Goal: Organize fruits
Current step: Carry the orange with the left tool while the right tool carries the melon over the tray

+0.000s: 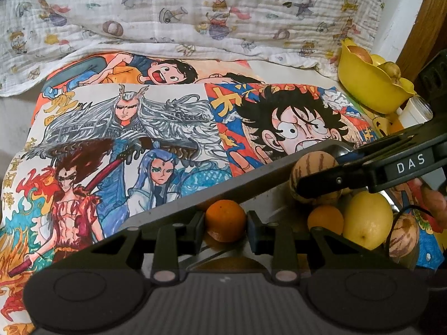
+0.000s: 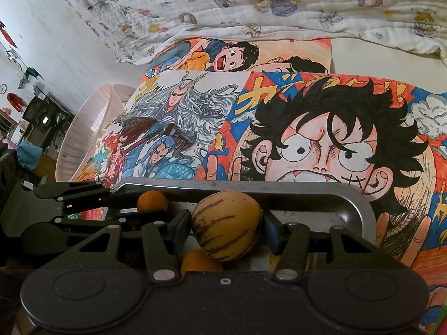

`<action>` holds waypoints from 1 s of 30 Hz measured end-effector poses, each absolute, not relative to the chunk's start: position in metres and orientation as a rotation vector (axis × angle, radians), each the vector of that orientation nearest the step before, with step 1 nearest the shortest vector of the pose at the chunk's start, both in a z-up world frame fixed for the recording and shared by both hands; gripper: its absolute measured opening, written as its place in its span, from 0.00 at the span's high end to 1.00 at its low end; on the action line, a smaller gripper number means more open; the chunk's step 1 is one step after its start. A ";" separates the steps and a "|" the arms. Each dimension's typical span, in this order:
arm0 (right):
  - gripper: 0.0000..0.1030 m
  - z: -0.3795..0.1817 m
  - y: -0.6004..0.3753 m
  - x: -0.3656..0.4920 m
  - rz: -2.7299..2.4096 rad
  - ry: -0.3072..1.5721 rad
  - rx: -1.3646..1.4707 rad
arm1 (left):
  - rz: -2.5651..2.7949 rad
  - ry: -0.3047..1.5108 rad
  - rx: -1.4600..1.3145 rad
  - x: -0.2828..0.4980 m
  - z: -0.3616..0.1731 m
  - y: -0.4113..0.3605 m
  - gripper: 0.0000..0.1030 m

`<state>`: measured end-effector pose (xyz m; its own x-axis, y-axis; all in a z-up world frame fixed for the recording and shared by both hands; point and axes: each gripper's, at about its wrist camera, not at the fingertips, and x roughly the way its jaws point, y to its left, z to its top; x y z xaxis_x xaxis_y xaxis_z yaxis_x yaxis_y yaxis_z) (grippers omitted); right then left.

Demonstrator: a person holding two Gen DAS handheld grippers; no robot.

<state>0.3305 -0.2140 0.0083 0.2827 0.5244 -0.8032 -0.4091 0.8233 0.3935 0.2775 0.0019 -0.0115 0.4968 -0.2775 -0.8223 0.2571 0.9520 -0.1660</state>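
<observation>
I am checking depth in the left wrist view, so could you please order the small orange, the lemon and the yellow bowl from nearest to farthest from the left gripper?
1. small orange: between the pads of the left gripper, in the metal tray.
2. lemon: to the right, in the same tray.
3. yellow bowl: far upper right, beyond the tray, holding other fruit.

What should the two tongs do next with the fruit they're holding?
Probably lift both fruits straight up out of the metal tray. The left tongs are already shut on the small orange, and the right tongs squeeze the striped melon-like fruit. Both fruits still sit low in the tray, and the yellow bowl, already holding fruit, looks like the place to carry them.
</observation>
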 end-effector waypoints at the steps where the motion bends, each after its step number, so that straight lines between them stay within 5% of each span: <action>1: 0.45 0.008 -0.214 0.330 0.627 1.122 0.118 | -0.323 1.000 -0.023 0.278 -0.011 0.002 0.66; 14: 0.44 0.008 -0.214 0.330 0.626 1.122 0.119 | -0.321 1.001 -0.026 0.278 -0.012 0.003 0.66; 30: 0.39 0.017 -0.222 0.328 0.618 1.094 0.134 | -0.299 1.004 -0.057 0.274 -0.009 0.004 0.47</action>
<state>0.3283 -0.2219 0.0170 0.3101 0.5298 -0.7894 -0.4021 0.8255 0.3960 0.2739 0.0044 -0.0087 0.4996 -0.2732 -0.8221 0.2213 0.9577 -0.1838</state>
